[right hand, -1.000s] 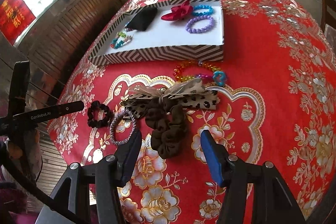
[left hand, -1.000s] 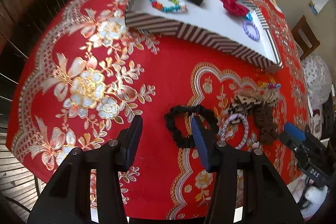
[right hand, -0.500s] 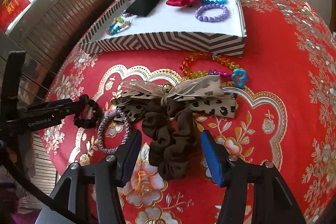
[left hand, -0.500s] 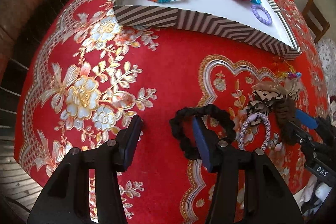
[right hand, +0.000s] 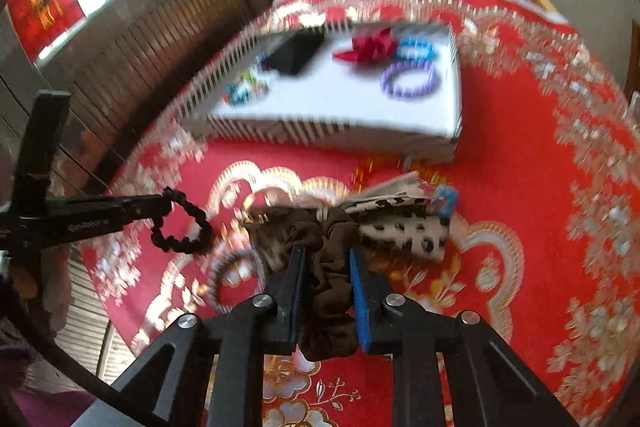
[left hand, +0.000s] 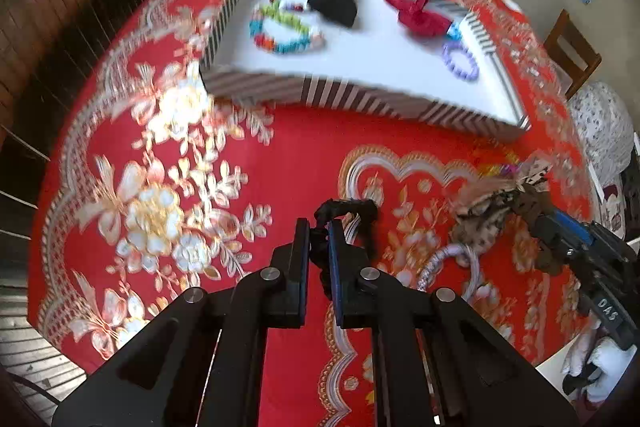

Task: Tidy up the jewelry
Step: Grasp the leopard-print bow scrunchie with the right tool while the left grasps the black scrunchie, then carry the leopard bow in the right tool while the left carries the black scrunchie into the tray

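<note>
Jewelry and hair pieces are lying partly in a shallow white tray with black-and-white striped walls (left hand: 360, 99) and partly on the red tablecloth with gold flowers (left hand: 168, 155) in front of it, and both views are smeared with motion blur, so fine detail is hard to read. In the tray a multicoloured bead bracelet (left hand: 280, 27), a black fabric piece (left hand: 334, 1), a red fabric bow (left hand: 416, 17) and a purple bead bracelet (left hand: 460, 61) are sitting apart from one another; a blue bracelet (right hand: 416, 49) is showing beside the bow, half covered by it in the left view. The left gripper (left hand: 319, 227) is pinching its fingers almost fully together on a black ruffled scrunchie (left hand: 348, 209), whose loop is hanging free beyond the tips; whether it is clear of the cloth cannot be told. The right gripper (right hand: 326, 255) is closing narrowly on a dark brown scrunchie (right hand: 328, 291), which is bunching between the fingers and hiding their inner faces. A leopard-print bow (right hand: 400, 227) is lying just beyond and touching the brown scrunchie, covering most of an amber bead strand (right hand: 368, 167) near the tray's front wall. A silvery-lilac hair tie (right hand: 228, 279) is resting between the two grippers, partly cut off behind the right fingers. Open red cloth is stretching left of the left gripper and right of the bow, out to the table's edges.
</note>
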Action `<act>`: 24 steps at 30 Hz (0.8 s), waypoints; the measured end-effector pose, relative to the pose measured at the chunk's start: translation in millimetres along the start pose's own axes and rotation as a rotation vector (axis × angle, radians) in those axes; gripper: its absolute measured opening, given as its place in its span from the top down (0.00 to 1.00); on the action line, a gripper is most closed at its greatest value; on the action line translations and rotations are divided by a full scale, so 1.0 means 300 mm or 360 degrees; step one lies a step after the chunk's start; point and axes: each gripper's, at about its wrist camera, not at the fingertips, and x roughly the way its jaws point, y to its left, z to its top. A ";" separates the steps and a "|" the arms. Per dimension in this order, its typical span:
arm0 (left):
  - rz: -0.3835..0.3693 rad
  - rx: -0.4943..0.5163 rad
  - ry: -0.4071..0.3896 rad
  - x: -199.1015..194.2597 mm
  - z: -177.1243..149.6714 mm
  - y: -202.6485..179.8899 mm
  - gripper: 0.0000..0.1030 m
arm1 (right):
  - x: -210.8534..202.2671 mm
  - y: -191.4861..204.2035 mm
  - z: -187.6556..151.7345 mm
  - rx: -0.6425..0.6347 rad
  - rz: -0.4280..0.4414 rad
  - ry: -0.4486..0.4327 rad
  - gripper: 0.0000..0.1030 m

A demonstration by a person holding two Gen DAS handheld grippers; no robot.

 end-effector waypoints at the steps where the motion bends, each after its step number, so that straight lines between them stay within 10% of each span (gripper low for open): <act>1: -0.0006 0.0002 -0.0015 -0.010 0.010 -0.007 0.92 | -0.030 -0.005 0.014 0.0010 0.0010 -0.0034 0.81; 24: -0.0028 0.0118 -0.0238 -0.162 0.230 -0.119 0.92 | -0.242 -0.009 0.213 0.0023 0.0010 -0.0338 0.81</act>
